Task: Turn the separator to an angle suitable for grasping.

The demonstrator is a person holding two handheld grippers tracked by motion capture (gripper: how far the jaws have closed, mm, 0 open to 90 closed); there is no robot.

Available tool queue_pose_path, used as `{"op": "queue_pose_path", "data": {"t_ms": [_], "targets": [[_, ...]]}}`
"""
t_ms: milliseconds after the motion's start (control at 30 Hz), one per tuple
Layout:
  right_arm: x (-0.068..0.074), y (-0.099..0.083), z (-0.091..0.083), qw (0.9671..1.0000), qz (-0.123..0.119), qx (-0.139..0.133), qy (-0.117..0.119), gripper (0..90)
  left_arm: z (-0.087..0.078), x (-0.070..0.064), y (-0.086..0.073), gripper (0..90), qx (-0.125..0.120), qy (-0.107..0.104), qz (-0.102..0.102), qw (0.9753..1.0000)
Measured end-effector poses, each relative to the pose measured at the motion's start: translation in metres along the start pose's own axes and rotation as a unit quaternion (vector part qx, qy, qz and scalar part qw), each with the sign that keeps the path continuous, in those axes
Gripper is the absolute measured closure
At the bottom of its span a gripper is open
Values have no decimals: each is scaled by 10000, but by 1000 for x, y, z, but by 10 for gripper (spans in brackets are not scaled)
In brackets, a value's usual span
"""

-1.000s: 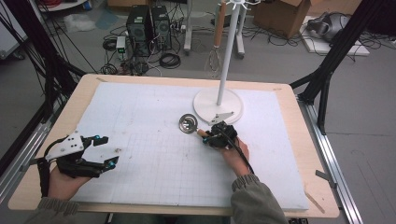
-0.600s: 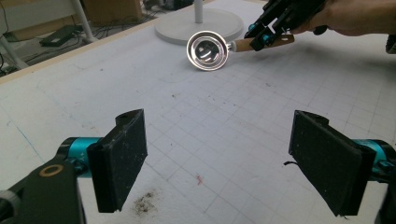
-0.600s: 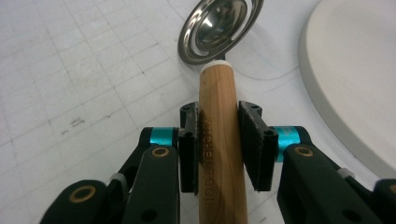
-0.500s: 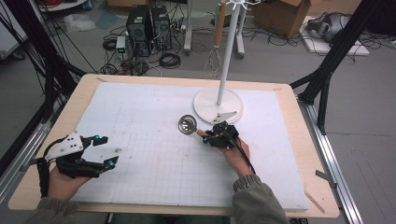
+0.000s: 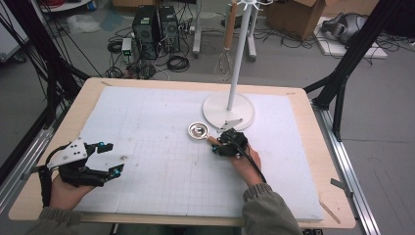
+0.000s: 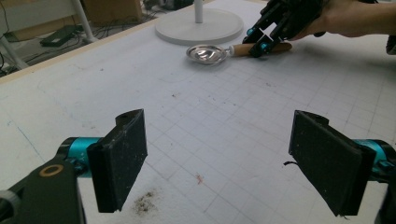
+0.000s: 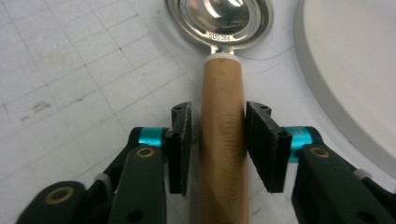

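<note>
Wooden handle (image 7: pixel 223 140) of the steel ladle (image 5: pixel 198 130) lies at seven o'clock from the stand base (image 5: pixel 228 108). Right gripper (image 7: pixel 218 140) straddles it, pads touching or nearly so: squeeze squarely, lift level. Left gripper (image 6: pixel 224 158) waits, jaws wide apart.

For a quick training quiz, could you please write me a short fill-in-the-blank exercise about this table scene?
1. The right tongs straddle the ladle's ____ handle.
2. The left tongs are ____, with nothing between the pads.
3. The ladle's metal bowl lies beside the white stand's round ____.
4. A ____ hangs from the stand's top.

Missing words: wooden; open; base; whisk
</note>
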State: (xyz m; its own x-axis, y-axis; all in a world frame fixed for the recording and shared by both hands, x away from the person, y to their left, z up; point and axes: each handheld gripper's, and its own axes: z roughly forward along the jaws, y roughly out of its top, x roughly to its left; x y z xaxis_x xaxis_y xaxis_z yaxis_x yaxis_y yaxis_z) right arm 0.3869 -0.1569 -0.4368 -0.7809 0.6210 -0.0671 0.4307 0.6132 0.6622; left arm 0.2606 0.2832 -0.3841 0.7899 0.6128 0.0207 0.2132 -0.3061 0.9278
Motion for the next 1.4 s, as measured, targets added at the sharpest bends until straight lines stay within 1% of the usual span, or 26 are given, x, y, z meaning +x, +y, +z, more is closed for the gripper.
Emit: {"op": "queue_pose_path", "data": {"t_ms": [100,133,233,267,300,367,400,467,500,567,667,800,833,933,1000,1167,1267,1333,1367,1400], "targets": [[3,1,-2,9998,-155,85,-134,601,0,0,0,196,6,3,3,10000],[5,1,-3,9997,-140,122,-137,616,0,0,0,196,8,6,2,10000],[6,1,-4,9994,-223,147,-210,631,-1,0,0,196,3,5,0,10000],[7,0,-3,9994,-245,152,-216,651,-1,0,0,196,3,11,-1,10000],[7,0,-3,9993,-273,152,-214,652,-1,-1,0,196,8,16,-8,10000],[9,1,-3,9993,-228,163,-249,657,-2,-1,0,196,6,15,4,10000],[8,0,-3,9995,-176,151,-222,663,-2,-1,0,196,7,16,4,10000],[4,-1,-3,9998,12,124,-125,671,-1,-1,0,197,11,16,17,10000],[4,-1,-3,9999,57,119,-99,671,-1,-1,0,196,16,5,31,10000],[2,-1,-3,9999,56,89,-40,673,-2,-1,0,196,12,6,6,10000],[1,-2,-3,10000,41,66,-12,673,-2,-1,0,196,-3,18,-8,10000],[0,-3,-3,9999,134,32,61,674,-2,-1,0,197,1,14,-15,10000],[0,-3,-3,9998,188,35,64,673,-2,0,0,197,-3,18,-10,10000],[-1,-3,-3,9996,222,-33,173,674,-3,0,0,197,1,18,3,10000],[-1,-2,-2,9997,191,-37,179,674,-3,0,0,197,-3,18,4,10000],[-2,-3,-4,9989,322,-119,313,674,-3,0,0,197,1,22,11,10000],[-4,-3,-6,9987,339,-202,333,674,-2,0,0,197,-2,24,3,10000],[-4,-2,-8,9988,341,-221,289,675,-2,-1,0,197,-4,16,-1,10000],[-4,-2,-8,9985,352,-243,330,674,-2,-1,0,197,-4,16,-2,10000],[-4,-2,-8,9986,314,-283,310,674,-2,0,0,197,-5,15,0,10000]]}}
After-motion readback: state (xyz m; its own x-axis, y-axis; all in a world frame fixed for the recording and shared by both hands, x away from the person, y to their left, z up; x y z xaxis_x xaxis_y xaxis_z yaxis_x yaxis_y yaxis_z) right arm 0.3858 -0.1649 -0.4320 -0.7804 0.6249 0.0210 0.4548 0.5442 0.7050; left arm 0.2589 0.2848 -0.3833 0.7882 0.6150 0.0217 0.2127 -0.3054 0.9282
